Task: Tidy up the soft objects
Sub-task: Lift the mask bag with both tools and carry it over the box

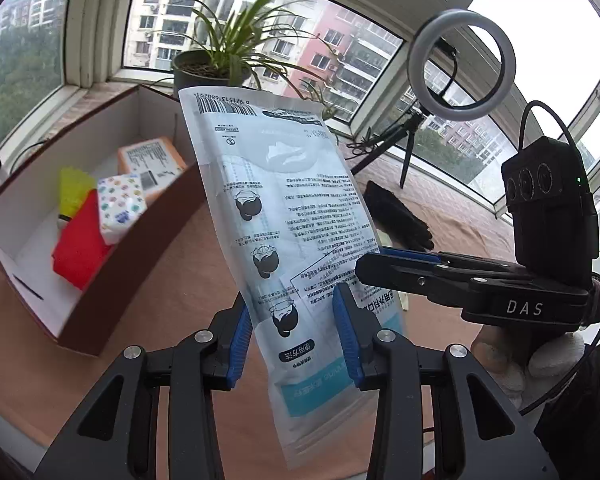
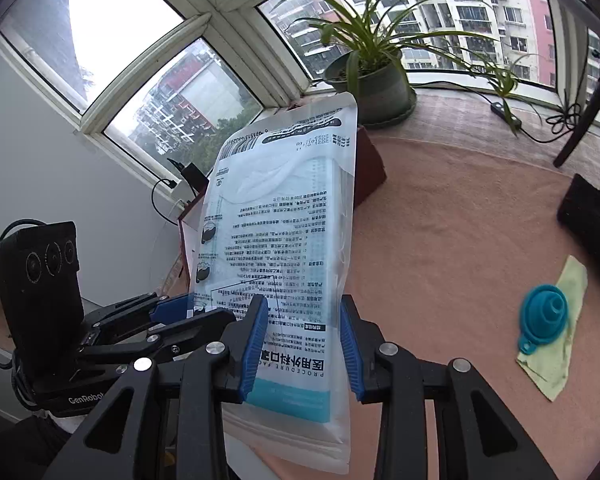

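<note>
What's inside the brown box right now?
In the brown box lie an orange packet, a yellow item, a red cloth and a patterned white pack. The mask bag covers its far right end.

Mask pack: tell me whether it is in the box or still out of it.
Out. The mask pack is held upright in the air, with the left tongs and right tongs at its lower part, beside the open box.

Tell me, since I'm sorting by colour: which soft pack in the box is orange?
The orange pack lying deepest in the brown box, toward the window, with a printed label on top. The others are a yellow one, a red one and a white patterned one.
</note>
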`<move>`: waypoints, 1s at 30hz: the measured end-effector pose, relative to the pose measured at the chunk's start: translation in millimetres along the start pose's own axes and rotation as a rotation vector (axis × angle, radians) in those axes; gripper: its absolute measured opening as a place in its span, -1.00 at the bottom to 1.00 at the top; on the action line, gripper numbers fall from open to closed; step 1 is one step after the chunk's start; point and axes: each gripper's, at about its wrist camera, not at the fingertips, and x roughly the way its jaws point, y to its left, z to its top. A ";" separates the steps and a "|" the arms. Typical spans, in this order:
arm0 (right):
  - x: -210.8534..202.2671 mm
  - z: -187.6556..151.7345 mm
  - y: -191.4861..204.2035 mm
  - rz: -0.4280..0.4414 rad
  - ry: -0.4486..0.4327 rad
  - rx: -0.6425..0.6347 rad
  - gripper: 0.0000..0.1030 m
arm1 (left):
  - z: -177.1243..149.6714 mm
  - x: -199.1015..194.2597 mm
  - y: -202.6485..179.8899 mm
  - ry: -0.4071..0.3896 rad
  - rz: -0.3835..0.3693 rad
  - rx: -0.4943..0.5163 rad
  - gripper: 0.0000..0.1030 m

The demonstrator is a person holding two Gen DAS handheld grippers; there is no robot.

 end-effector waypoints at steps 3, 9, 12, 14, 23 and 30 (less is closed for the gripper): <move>19.8 14.6 16.7 0.011 -0.003 0.009 -0.37 | 13.8 -8.8 25.8 0.004 0.011 0.012 -0.27; 58.1 39.5 37.1 0.025 -0.003 0.051 -0.37 | 43.1 -13.8 67.6 0.021 0.035 0.041 -0.27; 74.0 51.1 46.5 0.025 -0.002 0.060 -0.37 | 57.8 -13.4 86.2 0.033 0.042 0.053 -0.27; 84.2 59.0 51.5 0.025 0.001 0.064 -0.37 | 68.6 -12.1 99.2 0.044 0.041 0.056 -0.27; 128.7 80.2 64.7 0.029 0.024 0.106 -0.37 | 106.3 4.4 146.3 0.103 0.040 0.076 -0.27; 154.9 89.4 70.4 0.008 0.059 0.098 -0.37 | 116.6 18.0 166.6 0.122 0.073 0.086 -0.26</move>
